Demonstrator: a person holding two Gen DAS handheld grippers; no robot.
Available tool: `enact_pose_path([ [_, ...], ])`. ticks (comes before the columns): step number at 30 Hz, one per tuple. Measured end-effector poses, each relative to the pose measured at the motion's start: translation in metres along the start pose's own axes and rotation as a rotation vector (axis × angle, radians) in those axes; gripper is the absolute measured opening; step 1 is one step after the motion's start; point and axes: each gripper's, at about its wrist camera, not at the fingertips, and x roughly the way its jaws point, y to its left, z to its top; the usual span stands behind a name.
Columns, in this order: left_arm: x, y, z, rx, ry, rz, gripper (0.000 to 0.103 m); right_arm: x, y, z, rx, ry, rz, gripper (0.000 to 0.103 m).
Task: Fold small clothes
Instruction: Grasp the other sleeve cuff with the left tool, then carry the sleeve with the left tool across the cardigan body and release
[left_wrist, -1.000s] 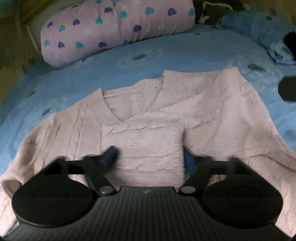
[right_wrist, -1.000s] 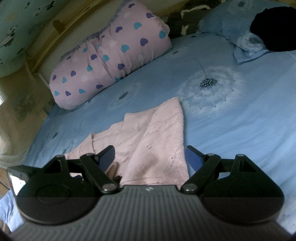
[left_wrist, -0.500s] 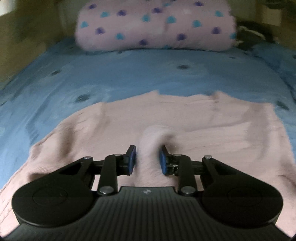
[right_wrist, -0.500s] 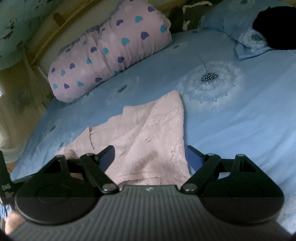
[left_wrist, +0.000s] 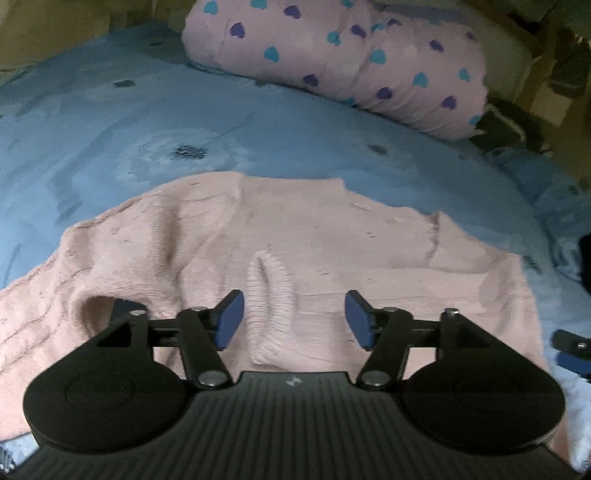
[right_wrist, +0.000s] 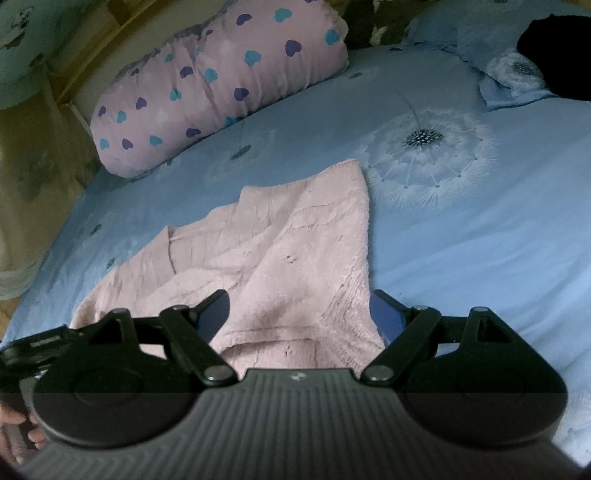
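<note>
Pink sweater (left_wrist: 303, 236) — blue dandelion-print sheet (right_wrist: 461, 206), heart-dotted pillow (right_wrist: 221, 81).

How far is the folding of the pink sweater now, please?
Partly done: the pink sweater lies on the blue bed with one side folded over. Nothing is in hand: left gripper and right gripper are both open above it. The remaining folds are left.

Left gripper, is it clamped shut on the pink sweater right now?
No, the left gripper is open, its blue pads spread either side of a raised ridge of the pink sweater.
</note>
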Motion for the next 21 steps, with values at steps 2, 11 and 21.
enact_pose_path([
  [2, 0.002, -0.003, -0.001, 0.015, -0.006, -0.003, 0.07, 0.0, 0.0, 0.0, -0.001, 0.0, -0.001, 0.084],
  [11, 0.047, -0.003, -0.007, -0.004, 0.026, 0.055, 0.049, 0.002, -0.002, -0.001, 0.008, 0.008, -0.013, 0.084],
  [21, 0.016, 0.012, 0.011, 0.002, -0.08, 0.113, 0.016, 0.012, 0.0, -0.006, -0.04, 0.053, -0.079, 0.084],
])
